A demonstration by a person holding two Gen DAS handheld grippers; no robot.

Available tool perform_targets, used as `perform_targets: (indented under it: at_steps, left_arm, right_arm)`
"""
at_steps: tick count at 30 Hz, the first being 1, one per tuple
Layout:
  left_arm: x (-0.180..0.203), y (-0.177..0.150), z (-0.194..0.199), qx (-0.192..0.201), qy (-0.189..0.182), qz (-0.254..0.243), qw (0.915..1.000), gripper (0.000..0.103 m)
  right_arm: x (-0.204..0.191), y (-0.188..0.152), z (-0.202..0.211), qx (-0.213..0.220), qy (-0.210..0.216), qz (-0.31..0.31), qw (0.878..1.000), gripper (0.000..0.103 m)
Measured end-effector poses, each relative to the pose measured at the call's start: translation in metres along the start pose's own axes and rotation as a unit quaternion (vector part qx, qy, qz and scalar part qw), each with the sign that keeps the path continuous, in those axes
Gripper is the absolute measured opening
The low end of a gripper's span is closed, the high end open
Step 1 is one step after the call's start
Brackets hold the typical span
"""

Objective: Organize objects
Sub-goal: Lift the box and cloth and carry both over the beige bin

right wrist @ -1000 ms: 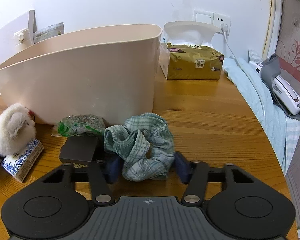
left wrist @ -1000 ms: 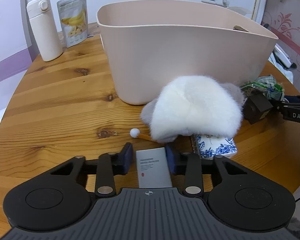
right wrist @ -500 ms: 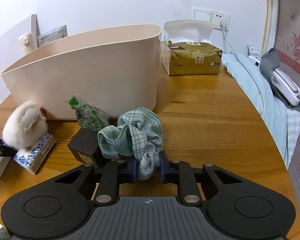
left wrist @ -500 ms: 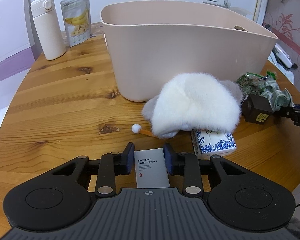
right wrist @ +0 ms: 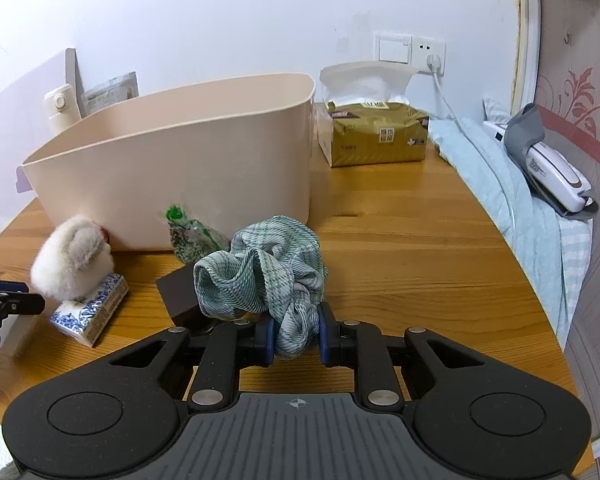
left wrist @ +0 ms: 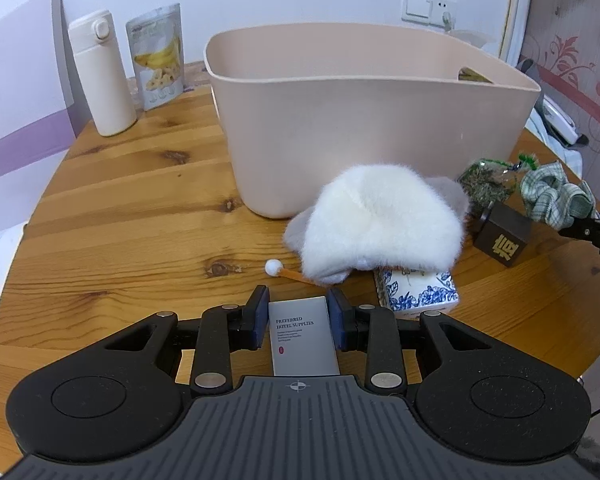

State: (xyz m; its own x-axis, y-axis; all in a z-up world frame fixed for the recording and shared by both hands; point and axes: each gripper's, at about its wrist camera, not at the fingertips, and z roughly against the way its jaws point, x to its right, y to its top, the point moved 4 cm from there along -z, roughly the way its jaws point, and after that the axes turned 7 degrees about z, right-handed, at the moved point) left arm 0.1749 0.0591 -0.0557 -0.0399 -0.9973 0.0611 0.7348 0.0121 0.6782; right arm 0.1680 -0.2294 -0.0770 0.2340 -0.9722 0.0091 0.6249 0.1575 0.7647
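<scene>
My left gripper (left wrist: 299, 312) is shut on a small white box (left wrist: 302, 334) printed "Preferred Hotel Supplies", held above the table. My right gripper (right wrist: 297, 330) is shut on a green checked scrunchie (right wrist: 262, 270), lifted off the table; it also shows in the left wrist view (left wrist: 556, 196). A large beige tub (left wrist: 372, 120) stands behind, also in the right wrist view (right wrist: 180, 160). In front of it lie a white furry toy (left wrist: 380, 224), a blue-and-white patterned box (left wrist: 420, 294), a dark cube (left wrist: 502, 236), a green-tied bag of dried herbs (right wrist: 194, 236) and a cotton swab (left wrist: 284, 271).
A white flask (left wrist: 100, 76) and a banana-chip pouch (left wrist: 158, 56) stand at the back left. A gold tissue pack (right wrist: 374, 132) sits right of the tub. A bed with a grey-and-white device (right wrist: 548, 164) borders the round wooden table (right wrist: 420, 260) on the right.
My right gripper closed on the scrunchie and lifted it. My left gripper closed on the white box and rose with it. The herb bag tipped upright.
</scene>
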Motion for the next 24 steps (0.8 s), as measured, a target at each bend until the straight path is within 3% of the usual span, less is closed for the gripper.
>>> perform_targets:
  at_steps: [24]
  left_arm:
    - [0.019,0.019,0.054,0.057,-0.030,-0.031,0.9974,0.032]
  right_arm:
    - [-0.004,0.016,0.052,0.058,-0.008,0.003,0.998,0.019]
